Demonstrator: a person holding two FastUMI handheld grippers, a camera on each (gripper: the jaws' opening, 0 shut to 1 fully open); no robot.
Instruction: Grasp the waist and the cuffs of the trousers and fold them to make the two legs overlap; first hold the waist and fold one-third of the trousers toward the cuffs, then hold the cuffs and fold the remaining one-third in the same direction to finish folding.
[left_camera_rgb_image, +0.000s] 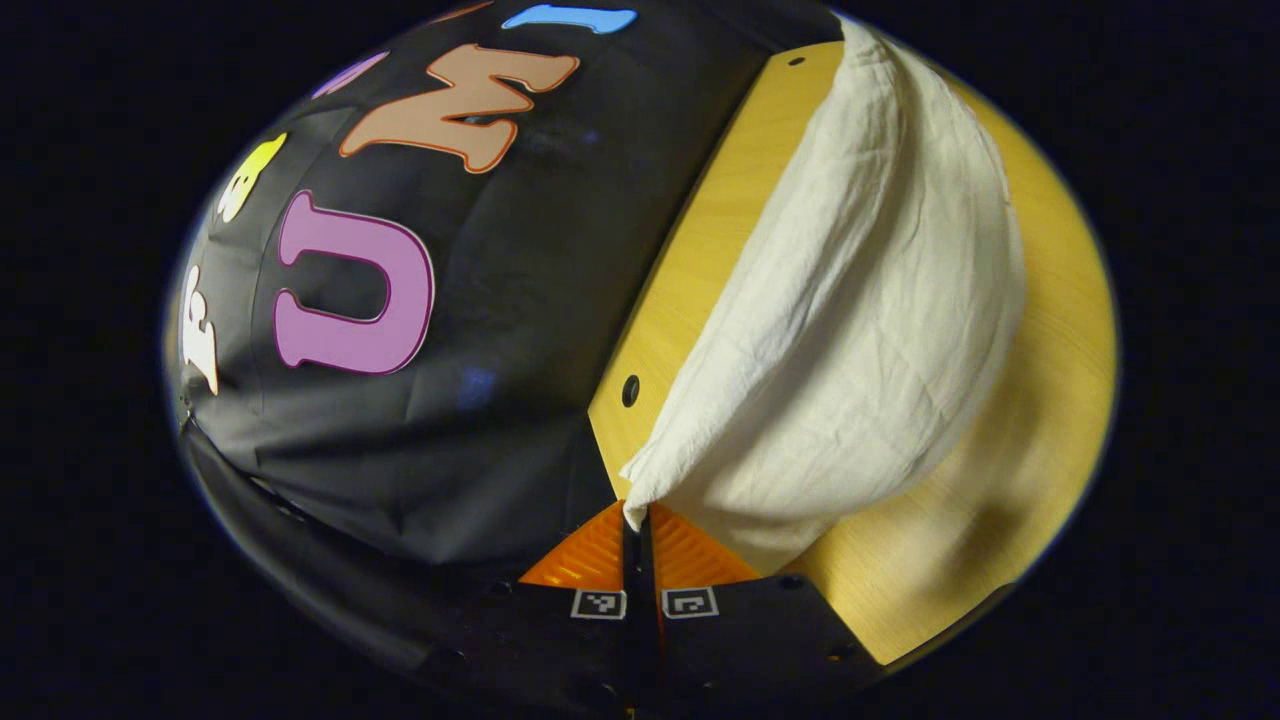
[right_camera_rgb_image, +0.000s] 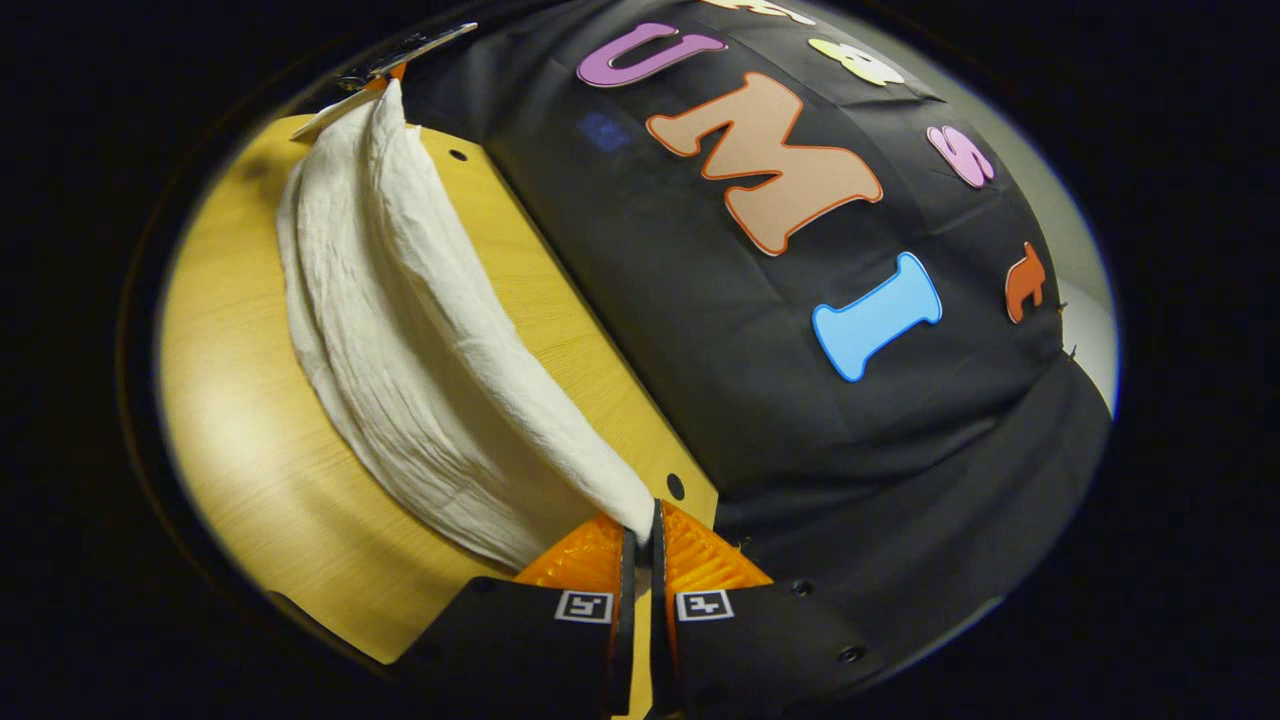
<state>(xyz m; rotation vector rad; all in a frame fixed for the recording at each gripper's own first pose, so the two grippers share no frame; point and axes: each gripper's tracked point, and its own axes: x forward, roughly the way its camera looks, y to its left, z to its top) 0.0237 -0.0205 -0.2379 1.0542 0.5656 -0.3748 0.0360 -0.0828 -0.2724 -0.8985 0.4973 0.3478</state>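
White trousers (left_camera_rgb_image: 850, 330) made of thin, crinkled cloth hang in a long sagging band above a yellow wooden tabletop (left_camera_rgb_image: 1040, 420), lifted along one edge so the rest droops and trails onto the wood. In the left gripper view, the left tongs (left_camera_rgb_image: 639, 520) are pressed together on one corner of the cloth, both fingers squeezing it between them. In the right gripper view, the right tongs (right_camera_rgb_image: 640, 525) pinch the other end of the same edge (right_camera_rgb_image: 620, 500) in the same way, and far across the cloth, the other gripper (right_camera_rgb_image: 385, 62) can be made out at the raised corner. Held at both ends like this, the fabric stretches between the two grips in a curve, which probably keeps the edge straight enough to carry over as one fold. Which end is waist and which is cuffs cannot be told from the bunched cloth, so the exact fold in progress is uncertain; it looks like a fold being carried rather than finished. The tabletop's far edge, with small round holes, meets the booth's black cloth wall (left_camera_rgb_image: 480, 400) just behind the trousers
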